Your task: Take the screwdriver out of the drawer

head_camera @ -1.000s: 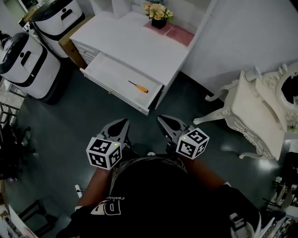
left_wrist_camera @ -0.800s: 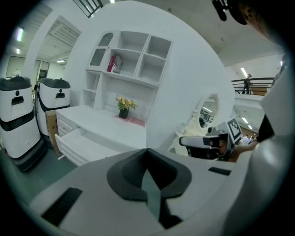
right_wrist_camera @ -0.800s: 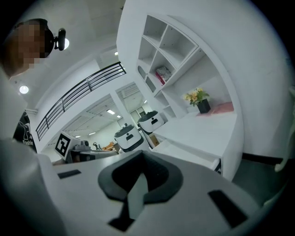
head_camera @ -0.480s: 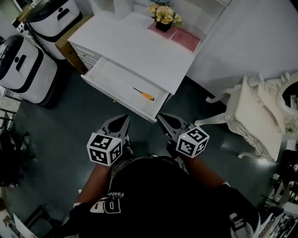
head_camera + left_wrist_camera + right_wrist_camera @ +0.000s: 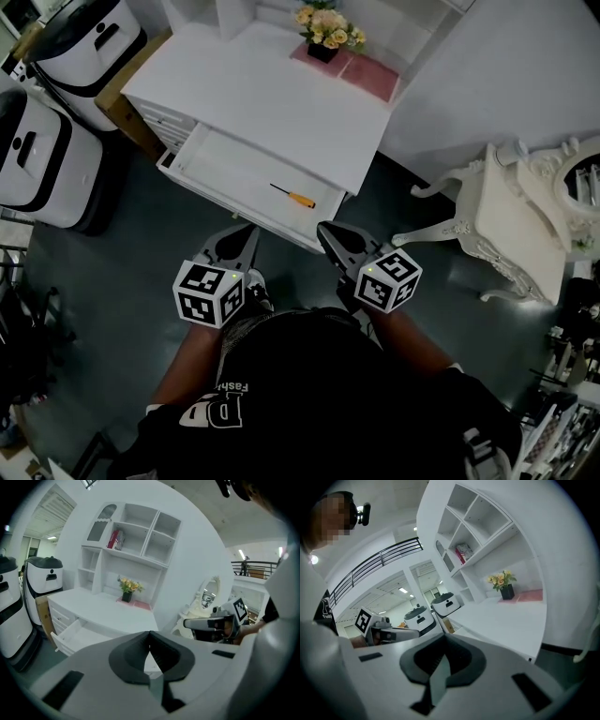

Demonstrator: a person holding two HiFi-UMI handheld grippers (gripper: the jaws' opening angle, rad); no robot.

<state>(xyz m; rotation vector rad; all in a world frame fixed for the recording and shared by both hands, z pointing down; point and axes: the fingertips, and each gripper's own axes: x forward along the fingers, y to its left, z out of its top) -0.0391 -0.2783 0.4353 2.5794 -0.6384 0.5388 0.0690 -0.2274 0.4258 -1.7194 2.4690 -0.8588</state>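
A screwdriver (image 5: pixel 293 197) with an orange handle and dark shaft lies in the open white drawer (image 5: pixel 202 159), near its right end. The drawer is pulled out from the white desk (image 5: pixel 272 103). My left gripper (image 5: pixel 247 231) is shut and empty, its tips at the drawer's front edge, left of the screwdriver. My right gripper (image 5: pixel 324 229) is also shut and empty, just below the drawer's right corner. In the left gripper view the jaws (image 5: pixel 150 633) meet above the drawer (image 5: pixel 70 632). The right gripper view shows closed jaws (image 5: pixel 444 637); the screwdriver is hidden there.
A flower pot (image 5: pixel 325 33) on a pink mat (image 5: pixel 361 67) stands at the desk's back. Two white machines (image 5: pixel 37 150) stand at the left. An ornate white side table (image 5: pixel 511 225) is at the right. Shelves (image 5: pixel 136 536) rise above the desk.
The person has stepped toward the desk. Both grippers are now nearer the drawer's front, still shut and empty. The screwdriver has not moved in the drawer.
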